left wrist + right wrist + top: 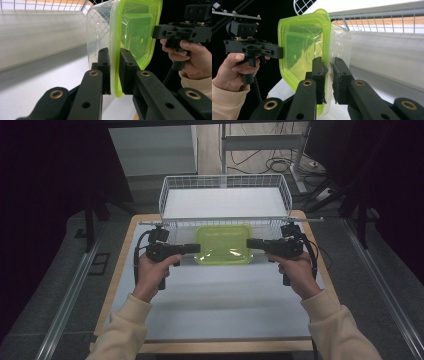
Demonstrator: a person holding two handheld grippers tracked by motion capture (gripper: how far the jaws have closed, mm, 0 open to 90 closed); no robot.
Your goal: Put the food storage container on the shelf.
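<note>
A clear plastic container with a lime-green lid (223,244) sits on the white surface (220,295) before a white wire basket (225,195). The left claw (114,72) and right claw (328,80) each pinch its opposite rim. No writing is legible.

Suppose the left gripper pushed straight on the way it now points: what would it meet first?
The left gripper, already shut on the green-lidded container's rim, would push that first; beyond it, probably the right gripper facing it.
</note>
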